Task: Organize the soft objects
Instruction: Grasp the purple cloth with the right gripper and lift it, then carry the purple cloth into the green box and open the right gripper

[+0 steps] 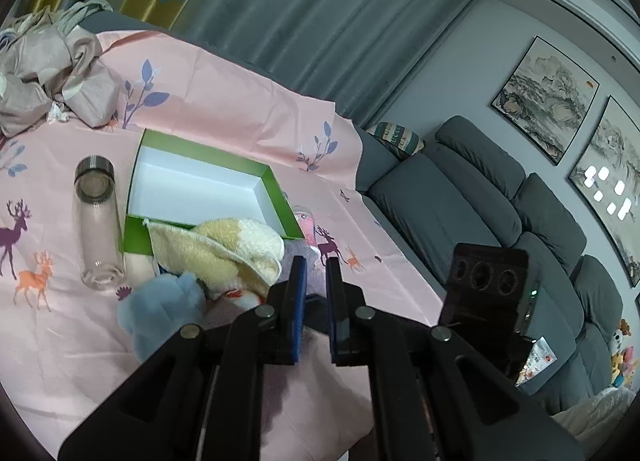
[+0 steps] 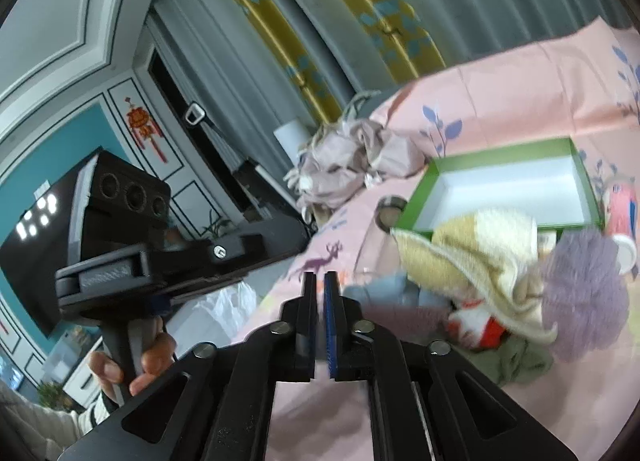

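Two handheld claws hover above a surface draped in a pink deer-print cloth (image 1: 224,101). The left claw (image 1: 316,261) has its blue pads drawn nearly together, and whether a wisp of the lilac fluff behind them is pinched cannot be told; the right claw (image 2: 320,277) is closed with nothing between its pads. The soft things lie heaped just in front of an empty green box (image 1: 264,177): a cream and yellow plush (image 1: 224,249), a blue plush (image 1: 168,309) and a lilac fluffy piece (image 2: 580,293), with a clear bottle (image 1: 98,221) lying left of the box.
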The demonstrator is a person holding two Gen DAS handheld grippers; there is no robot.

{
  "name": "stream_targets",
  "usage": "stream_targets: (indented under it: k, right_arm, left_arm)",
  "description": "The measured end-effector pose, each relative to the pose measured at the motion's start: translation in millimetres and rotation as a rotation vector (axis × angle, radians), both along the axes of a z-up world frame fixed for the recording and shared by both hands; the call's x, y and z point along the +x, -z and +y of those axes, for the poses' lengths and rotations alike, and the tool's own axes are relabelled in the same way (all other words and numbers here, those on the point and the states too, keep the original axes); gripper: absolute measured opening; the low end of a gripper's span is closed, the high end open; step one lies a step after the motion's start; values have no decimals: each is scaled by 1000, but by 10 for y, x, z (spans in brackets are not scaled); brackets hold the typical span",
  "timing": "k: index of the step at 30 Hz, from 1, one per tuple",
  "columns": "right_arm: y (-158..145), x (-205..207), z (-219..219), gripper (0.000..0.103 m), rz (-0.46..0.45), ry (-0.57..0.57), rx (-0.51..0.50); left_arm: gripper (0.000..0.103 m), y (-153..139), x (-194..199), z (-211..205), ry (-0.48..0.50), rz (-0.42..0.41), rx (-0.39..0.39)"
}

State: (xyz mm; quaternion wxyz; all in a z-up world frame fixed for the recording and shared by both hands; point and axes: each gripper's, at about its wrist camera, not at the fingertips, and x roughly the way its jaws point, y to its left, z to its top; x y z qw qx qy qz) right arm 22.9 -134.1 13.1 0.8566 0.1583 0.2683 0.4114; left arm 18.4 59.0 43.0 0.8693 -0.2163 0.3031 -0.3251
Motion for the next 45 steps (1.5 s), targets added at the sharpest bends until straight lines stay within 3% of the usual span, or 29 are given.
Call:
stream_targets:
  k: [1,2,5,10,14,16,17,18,19,20,21,23,26,28,34,40,45]
  right_arm:
    - [-36,4,-16,1,-5,3,5]
    - [-77,18,-34,1,-13,11,11]
    - [-90,150,-36,1,17,40,-30]
    - [342,241,21,3,206,-19,-162]
    - [723,221,-13,9,307,3,-215]
    - [872,214,-32,36,360,5,-222]
    - [953,217,-37,44,389,10,-223]
    - [1024,212,-38,52,410,17,-224]
    - [1065,219,-38,52,419,28,-234]
    - [1092,226,-46,52,423,44,-247]
    - [1132,239,-45,52,425,62,-260]
    - [1204,257,-11,52,438,70,-280]
    - [1250,258,127,49,398,57,-305]
    - [1242,268,195,7,387,10,-276]
    - [1047,174,298,5,319,-46,-214]
    - [532,102,271,5,195,-97,-81]
    - [145,105,282,5,93,-97,-32]
  left_arm:
    - [6,-22,-4,19,-18,0,5]
    - [14,-34,0,52,-34,6,11]
    - [78,106,17,135,-103,69,97]
    - [80,554,-135,221,-130,173,182]
    - [80,968,-142,195,-107,298,198]
    - [80,1140,-78,141,-90,345,200]
    - [80,1198,-51,122,-85,358,194]
    - [79,1256,-21,103,-81,368,182]
    - [76,1301,12,93,-82,378,167]
    - [57,1329,38,85,-76,386,149]
    - [30,1356,68,68,-67,396,130]
    - [10,1392,114,21,-53,415,106]
    - [4,1375,86,4,-45,405,82]
    - [4,1295,40,28,-38,375,53]
    - [1,888,-156,69,-7,250,20]
    - [1,365,-208,60,25,120,29]
    - [1,-31,-105,-42,51,27,81]
